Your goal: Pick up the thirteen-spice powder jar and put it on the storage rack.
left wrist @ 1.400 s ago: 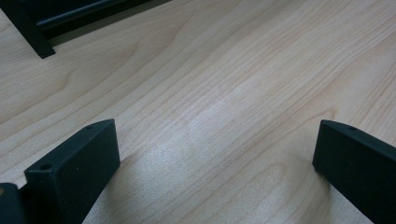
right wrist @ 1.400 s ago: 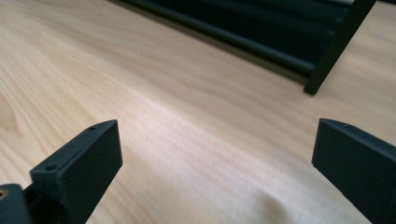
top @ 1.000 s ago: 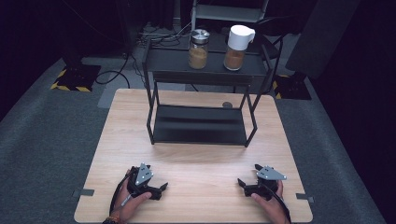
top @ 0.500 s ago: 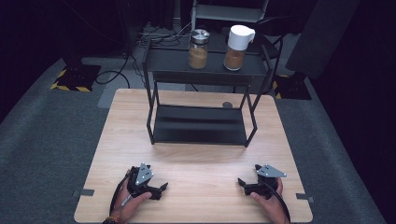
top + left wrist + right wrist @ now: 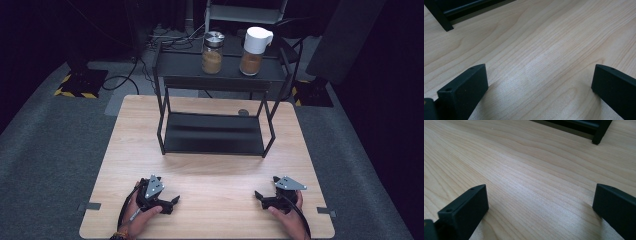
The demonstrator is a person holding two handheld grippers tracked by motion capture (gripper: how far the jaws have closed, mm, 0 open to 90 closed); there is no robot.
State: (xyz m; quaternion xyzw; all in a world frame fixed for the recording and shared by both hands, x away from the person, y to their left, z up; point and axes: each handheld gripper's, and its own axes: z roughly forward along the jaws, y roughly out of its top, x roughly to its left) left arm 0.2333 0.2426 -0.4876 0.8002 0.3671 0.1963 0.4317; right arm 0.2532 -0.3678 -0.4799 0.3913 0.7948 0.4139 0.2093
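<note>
You rested both grippers on the table (image 5: 210,165), jaws spread wide and holding nothing.

Your left gripper (image 5: 170,204) sat near the table's front edge on the left, and your right gripper (image 5: 262,197) sat near the front edge on the right, the two well apart with their jaws turned toward each other. Bare wood lay between each pair of jaws. The black rack (image 5: 212,134) stood at the table's far half, well away from both grippers. On its top shelf stood a jar (image 5: 212,53) with a metal lid and, just beside it, a white-capped jar (image 5: 252,50).
</note>
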